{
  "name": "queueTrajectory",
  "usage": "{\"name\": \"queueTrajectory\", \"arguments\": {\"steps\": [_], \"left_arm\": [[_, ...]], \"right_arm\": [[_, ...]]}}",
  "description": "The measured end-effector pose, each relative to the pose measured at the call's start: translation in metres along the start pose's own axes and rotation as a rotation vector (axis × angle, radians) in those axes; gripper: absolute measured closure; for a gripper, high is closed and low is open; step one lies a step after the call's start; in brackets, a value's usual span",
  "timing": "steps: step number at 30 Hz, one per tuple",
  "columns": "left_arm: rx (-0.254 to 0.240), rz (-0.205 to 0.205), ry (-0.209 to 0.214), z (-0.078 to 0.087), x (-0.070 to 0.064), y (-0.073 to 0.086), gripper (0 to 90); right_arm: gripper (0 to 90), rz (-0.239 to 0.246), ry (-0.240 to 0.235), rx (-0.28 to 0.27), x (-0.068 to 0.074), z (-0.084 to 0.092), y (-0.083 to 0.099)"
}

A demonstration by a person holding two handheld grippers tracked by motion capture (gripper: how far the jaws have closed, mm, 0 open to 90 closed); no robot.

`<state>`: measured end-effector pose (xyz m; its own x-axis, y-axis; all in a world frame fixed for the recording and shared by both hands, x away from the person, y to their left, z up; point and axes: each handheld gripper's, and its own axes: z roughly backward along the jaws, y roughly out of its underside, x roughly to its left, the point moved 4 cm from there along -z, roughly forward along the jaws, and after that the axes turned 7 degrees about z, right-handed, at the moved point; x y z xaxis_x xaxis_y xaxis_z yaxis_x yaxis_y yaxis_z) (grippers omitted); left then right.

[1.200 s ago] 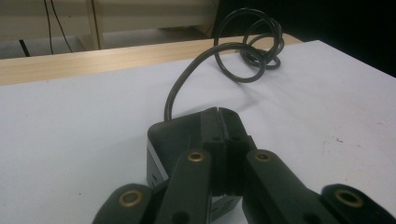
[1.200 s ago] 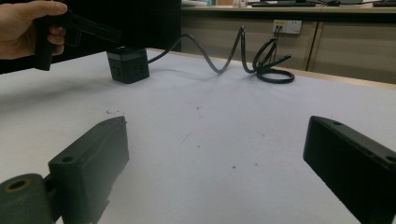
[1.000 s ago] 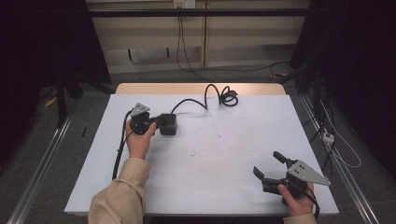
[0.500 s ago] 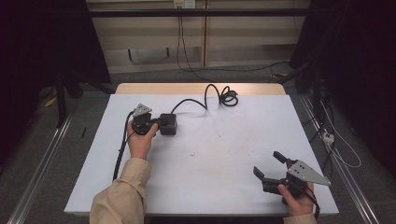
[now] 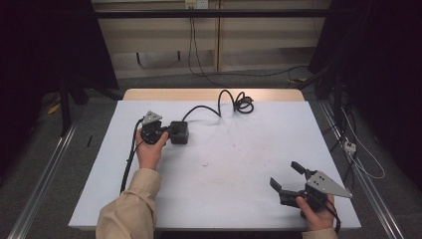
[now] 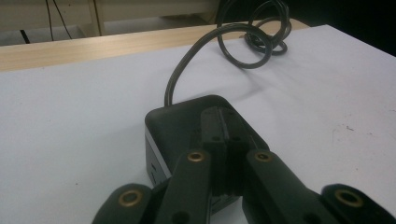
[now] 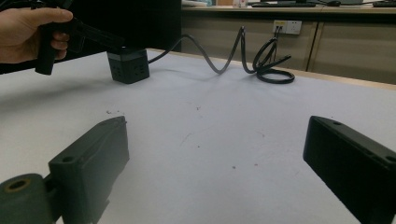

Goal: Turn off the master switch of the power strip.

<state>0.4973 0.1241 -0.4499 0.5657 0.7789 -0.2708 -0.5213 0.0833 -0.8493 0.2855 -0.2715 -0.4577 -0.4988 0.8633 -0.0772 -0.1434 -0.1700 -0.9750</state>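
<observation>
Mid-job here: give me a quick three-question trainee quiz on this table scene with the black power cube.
1. True or false: the left gripper has its jaws pressed together above the black cube-shaped power socket.
2. The right gripper is: A) open with nothing between its jaws, B) shut on the cable, C) shut on the cube.
3. Where does the black power cable of the cube lie coiled?

Key
1. True; the closed jaw tips sit over the cube's top.
2. A.
3. At the far edge of the white table, by the bare wooden strip.
</observation>
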Motion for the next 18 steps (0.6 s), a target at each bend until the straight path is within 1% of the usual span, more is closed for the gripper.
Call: {"name": "queueTrajectory", "arguments": {"steps": [2,3,7,9,10,12,14,15,18], "left_arm": [[-0.001,0.003,0.000,-0.0004,-0.0002,0.0002,90.0],[-0.006,0.011,0.003,-0.0008,-0.0007,0.0002,90.0],[0.003,-0.003,0.004,-0.0003,-0.0004,0.0005,90.0],[0.002,0.011,0.008,-0.0002,-0.0005,0.0005,90.0],[0.003,0.008,0.007,-0.0003,-0.0006,0.0004,90.0],[0.011,-0.008,0.003,-0.0002,-0.0009,0.0000,90.0],[0.013,-0.012,-0.002,-0.0004,-0.0018,-0.0003,90.0],[0.020,-0.027,-0.003,-0.0003,-0.0015,-0.0006,90.0],[0.027,-0.016,-0.006,-0.0011,-0.0027,-0.0018,90.0]], "right_arm": [[6.1,0.000,0.000,0.000,-0.0001,0.0001,0.0000],[6.2,0.000,0.000,0.000,-0.0002,0.0001,0.0000],[6.1,0.000,0.000,0.000,-0.0002,0.0002,0.0001],[6.2,0.000,0.000,0.000,-0.0002,0.0001,0.0001],[6.2,0.001,0.000,0.000,-0.0001,0.0001,0.0001],[6.2,0.000,-0.001,0.001,0.0001,-0.0001,0.0001],[6.2,0.002,-0.001,0.000,0.0002,-0.0002,0.0000],[6.2,0.002,-0.002,-0.001,0.0002,-0.0001,0.0000],[6.2,0.003,0.000,0.000,0.0002,0.0000,0.0001]]}}
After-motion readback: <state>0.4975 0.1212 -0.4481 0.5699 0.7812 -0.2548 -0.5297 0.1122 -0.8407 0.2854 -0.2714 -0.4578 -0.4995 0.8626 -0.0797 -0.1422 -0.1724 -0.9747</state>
